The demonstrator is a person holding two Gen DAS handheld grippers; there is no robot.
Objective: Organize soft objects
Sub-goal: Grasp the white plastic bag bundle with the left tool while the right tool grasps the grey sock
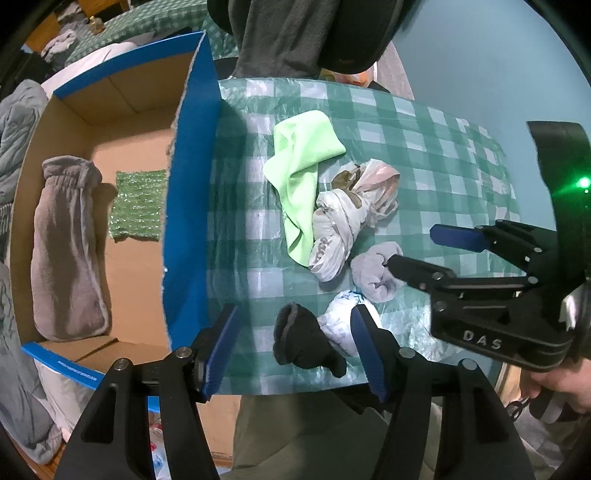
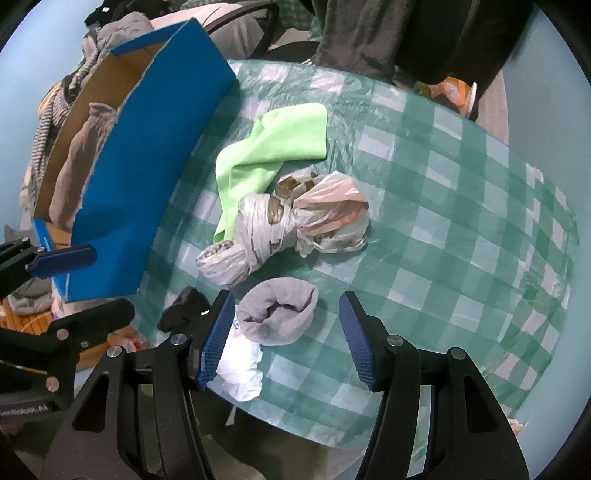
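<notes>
On the green checked table [image 1: 443, 155] lie a lime green cloth [image 1: 301, 155], a knotted plastic bag bundle [image 1: 347, 218], a rolled grey sock [image 1: 375, 275], a black sock [image 1: 303, 341] and a white crumpled bag [image 1: 341, 325]. My left gripper [image 1: 295, 350] is open above the black sock. My right gripper [image 2: 288, 339] is open around the grey sock [image 2: 277, 314], not touching it. The blue cardboard box [image 1: 192, 206] at the left holds a grey fleece piece [image 1: 68, 251] and a green sponge cloth [image 1: 138, 205].
The box [image 2: 147, 173] stands against the table's left edge. Bedding and clothes pile up [image 1: 14, 155] left of the box. A person in dark clothes [image 1: 295, 33] stands behind the table. The right part of the table [image 2: 461, 240] is bare cloth.
</notes>
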